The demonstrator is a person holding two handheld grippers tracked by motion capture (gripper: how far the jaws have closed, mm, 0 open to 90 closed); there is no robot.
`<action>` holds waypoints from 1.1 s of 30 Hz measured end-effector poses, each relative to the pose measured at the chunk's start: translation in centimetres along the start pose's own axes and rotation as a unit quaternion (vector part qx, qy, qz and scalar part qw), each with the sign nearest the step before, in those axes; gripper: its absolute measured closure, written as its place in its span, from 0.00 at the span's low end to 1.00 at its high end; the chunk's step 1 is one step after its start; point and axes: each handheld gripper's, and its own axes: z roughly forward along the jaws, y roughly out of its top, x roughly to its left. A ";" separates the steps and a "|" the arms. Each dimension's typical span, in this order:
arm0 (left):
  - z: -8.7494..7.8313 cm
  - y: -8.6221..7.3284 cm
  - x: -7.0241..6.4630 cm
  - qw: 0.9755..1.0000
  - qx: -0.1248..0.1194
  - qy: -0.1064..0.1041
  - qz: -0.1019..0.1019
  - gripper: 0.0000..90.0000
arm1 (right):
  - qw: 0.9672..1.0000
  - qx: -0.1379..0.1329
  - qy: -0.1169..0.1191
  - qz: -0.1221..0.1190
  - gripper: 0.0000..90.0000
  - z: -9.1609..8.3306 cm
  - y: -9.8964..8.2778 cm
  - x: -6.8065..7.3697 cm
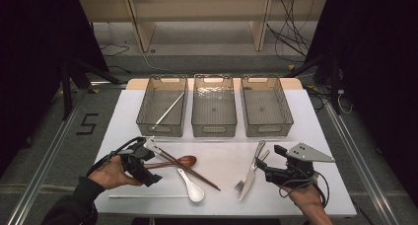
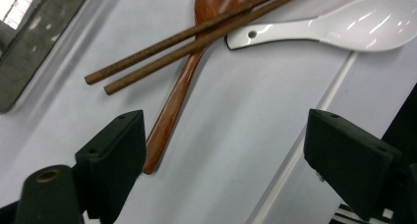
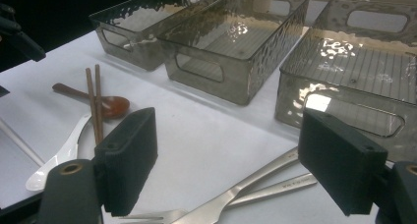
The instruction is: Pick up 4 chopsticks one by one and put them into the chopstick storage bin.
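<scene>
Carefully lower the wide-open, empty left gripper [image 1: 148, 158] over the near end of the brown chopsticks [image 2: 196, 37], then pinch both together.

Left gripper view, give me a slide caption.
Open left gripper hovers over a wooden spoon crossed by chopsticks, beside a white spoon.

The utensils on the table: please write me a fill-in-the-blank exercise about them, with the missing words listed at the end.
1. The brown chopsticks lie across the handle of the ____ spoon.
2. The number of bins on the table is ____.
3. The white stick lies inside the ____ bin.
4. Beside the fork at the right gripper lies a ____.

Missing words: wooden; three; left; knife
</scene>
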 end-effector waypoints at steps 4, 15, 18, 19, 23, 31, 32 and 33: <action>0.6 -0.2 -0.3 1.000 0.008 -0.010 0.013 0.20 | 1.000 0.001 0.000 0.000 0.27 0.1 0.0 0.0; 1.9 -1.0 -1.5 0.998 0.044 -0.026 0.042 0.24 | 1.000 0.000 0.000 -0.001 0.27 0.0 0.0 0.0; 2.2 -1.3 -1.8 0.997 0.058 -0.027 0.047 0.27 | 1.000 0.000 -0.001 -0.001 0.27 0.0 0.0 0.0; 2.2 -1.5 -1.9 0.996 0.062 -0.028 0.052 0.29 | 1.000 0.000 -0.001 -0.003 0.27 0.0 0.0 0.0; 2.4 -2.0 -2.3 0.995 0.075 -0.035 0.064 0.36 | 1.000 0.001 -0.001 -0.003 0.27 0.0 0.0 0.0; 2.6 -2.4 -2.4 0.992 0.089 -0.047 0.077 0.48 | 1.000 0.001 -0.001 -0.004 0.27 0.0 0.0 0.0; 2.6 -2.4 -2.4 0.991 0.092 -0.049 0.079 0.50 | 1.000 0.001 -0.001 -0.004 0.27 0.0 0.0 0.0; 2.7 -2.5 -2.4 0.990 0.098 -0.049 0.086 0.51 | 1.000 0.001 -0.001 -0.004 0.27 0.0 0.0 0.0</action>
